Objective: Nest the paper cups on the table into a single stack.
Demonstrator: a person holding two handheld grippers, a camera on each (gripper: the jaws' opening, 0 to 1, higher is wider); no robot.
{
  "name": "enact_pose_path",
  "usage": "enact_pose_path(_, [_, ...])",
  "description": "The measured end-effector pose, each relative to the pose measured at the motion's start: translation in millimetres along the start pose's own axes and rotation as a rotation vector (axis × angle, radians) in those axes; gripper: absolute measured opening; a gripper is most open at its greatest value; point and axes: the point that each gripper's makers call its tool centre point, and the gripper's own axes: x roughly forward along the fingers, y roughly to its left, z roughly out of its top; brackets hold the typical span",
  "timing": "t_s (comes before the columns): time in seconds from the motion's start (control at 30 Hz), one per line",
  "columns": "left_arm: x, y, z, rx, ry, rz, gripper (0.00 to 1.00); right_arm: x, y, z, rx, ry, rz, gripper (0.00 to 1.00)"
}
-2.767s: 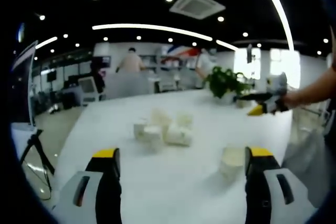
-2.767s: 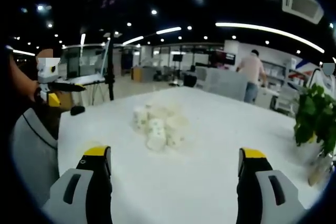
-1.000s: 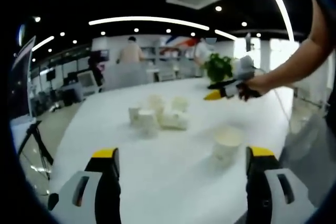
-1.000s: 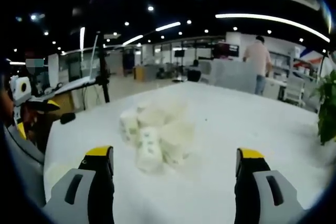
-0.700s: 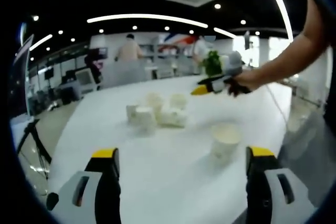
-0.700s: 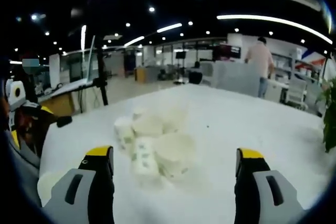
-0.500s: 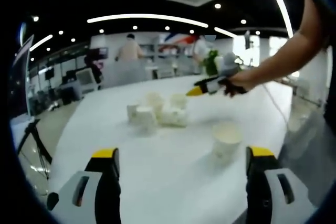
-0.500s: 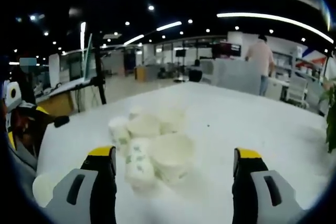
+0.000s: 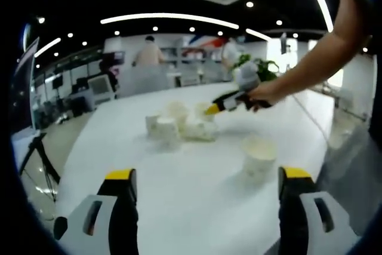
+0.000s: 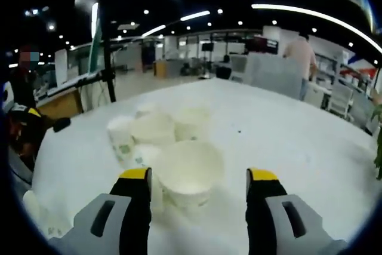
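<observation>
At centre frame on the white counter [image 10: 286,141], right gripper [image 10: 197,178] fingers spread around a white paper cup [image 10: 187,174], left gripper [image 9: 205,180] released.

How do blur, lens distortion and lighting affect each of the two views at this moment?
Left gripper view: fisheye bends the ceiling light strips into arcs; the cup cluster is soft and washed out against the bright white table. Right gripper view: the nearest paper cup is large but slightly blurred, pale on pale, between the right hand-held gripper jaws.
</observation>
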Motion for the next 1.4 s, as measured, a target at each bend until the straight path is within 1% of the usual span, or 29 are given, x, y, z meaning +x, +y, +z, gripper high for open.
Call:
enact_pose_path(0.17, [0.8, 1.5, -1.5, -0.003, 0.009, 0.005, 0.96, 6.5, 2.1, -5.7, 0.033, 0.026, 0.012, 0.57])
enact_pose_path(0.23, [0.5, 2.9, -0.1, -0.009, 0.002, 0.011, 0.96, 9.1, 2.3, -6.9, 0.064, 0.035, 0.020, 0.56])
enact_pose_path(0.27, [0.3, 3.4, 0.2, -0.011, 0.000, 0.013, 0.96, 10.1, 1.5, -6.2, 0.063, 0.035, 0.021, 0.55])
enact_pose_path(0.4, [-0.1, 5.0, 1.1, -0.002, -0.003, 0.022, 0.95, 14.2, 0.6, -9.7, 0.044, 0.055, 0.032, 0.43])
enact_pose_path(0.57, [0.1, 4.6, 1.0, 0.009, -0.002, 0.021, 0.95, 16.8, -3.1, -10.5, 0.052, 0.048, 0.038, 0.40])
enact_pose_path(0.77, [-0.7, 6.3, 1.6, -0.001, -0.006, 0.027, 0.94, 14.3, -0.2, -10.6, 0.047, 0.047, 0.040, 0.39])
enact_pose_path(1.13, [-1.3, 7.7, -0.2, 0.004, -0.004, 0.030, 0.95, 16.8, -2.0, -10.5, 0.048, 0.043, 0.038, 0.37])
enact_pose_path(1.27, [-0.7, 8.3, 0.3, 0.013, -0.011, 0.032, 0.96, 15.7, -4.0, -7.5, 0.050, 0.034, 0.033, 0.37])
enact_pose_path(1.4, [0.1, 7.7, -2.1, 0.008, 0.001, 0.027, 0.96, 11.5, -4.9, -1.5, 0.051, 0.022, 0.027, 0.37])
